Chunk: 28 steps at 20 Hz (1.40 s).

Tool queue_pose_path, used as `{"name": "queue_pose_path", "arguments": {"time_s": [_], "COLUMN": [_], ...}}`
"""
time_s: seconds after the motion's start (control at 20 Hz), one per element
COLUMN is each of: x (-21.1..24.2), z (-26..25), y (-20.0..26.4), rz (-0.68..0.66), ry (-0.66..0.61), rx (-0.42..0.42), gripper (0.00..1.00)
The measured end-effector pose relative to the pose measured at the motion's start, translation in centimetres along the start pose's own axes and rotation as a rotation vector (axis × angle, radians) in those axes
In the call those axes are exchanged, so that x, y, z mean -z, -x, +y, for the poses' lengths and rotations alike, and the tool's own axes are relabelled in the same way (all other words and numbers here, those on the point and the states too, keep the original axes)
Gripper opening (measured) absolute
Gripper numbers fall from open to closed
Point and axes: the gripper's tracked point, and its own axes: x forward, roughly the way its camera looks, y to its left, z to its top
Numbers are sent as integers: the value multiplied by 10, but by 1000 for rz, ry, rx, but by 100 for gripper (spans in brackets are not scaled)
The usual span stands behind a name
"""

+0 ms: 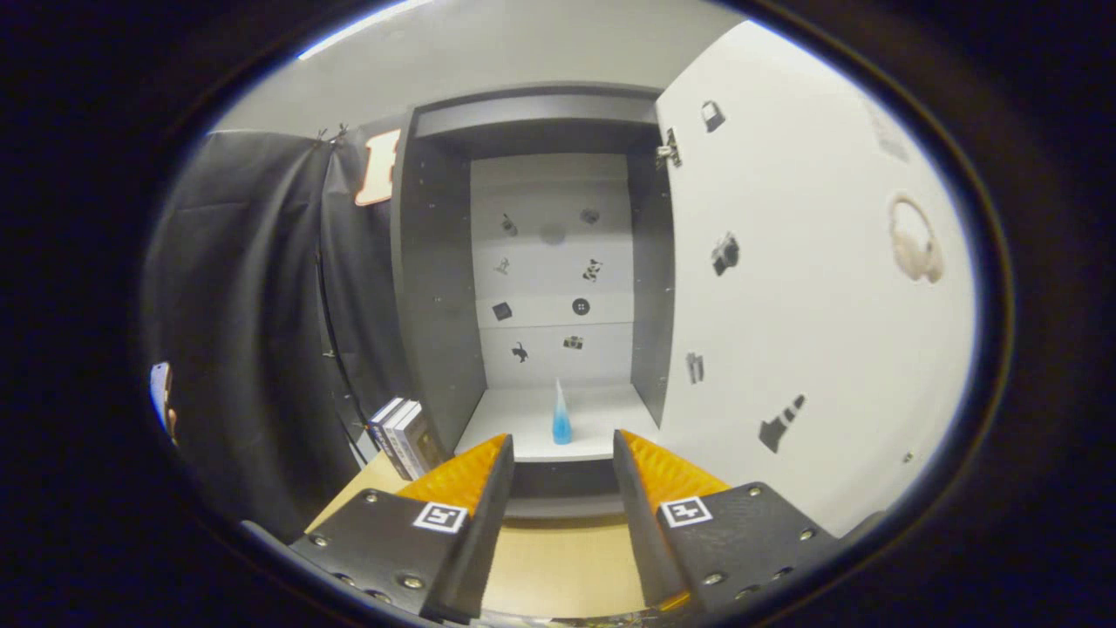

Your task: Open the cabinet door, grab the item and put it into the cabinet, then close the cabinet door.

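Your claw [562, 458] sits nearest, its fingers spread apart with nothing between them, which suits a hand that has let go and needs no grip for what looks like the remaining step. Under and just ahead of the fingers runs the wooden bench [558, 567], bare in the stretch you see, so nothing there blocks a sweep toward the door. Off to the left of the fingers a few books [403, 434] lean beside the cabinet's side wall, clear of the opening. Beyond the fingertips the cabinet [440, 288] stands open, and the item, a small blue cone [561, 414], stands upright on its shelf near the front edge, in line with the gap between your fingers. The door [785, 288] is swung wide to the right; I judge only closing remains, so push it from its outer edge.
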Motion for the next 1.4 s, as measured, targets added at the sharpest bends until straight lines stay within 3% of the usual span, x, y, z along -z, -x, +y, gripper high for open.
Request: {"name": "queue_pose_path", "arguments": {"time_s": [0.15,0.55,0.95,1.2,1.4], "x": [2,23,33,25,23], "z": [-29,-132,-226,-229,-221], "y": [42,134,148,123,118], "rz": [-19,-12,29,27,33], "ry": [-23,-41,-13,32,29], "rx": [81,366,572,550,457], "gripper": [82,82,82,82,82]}}
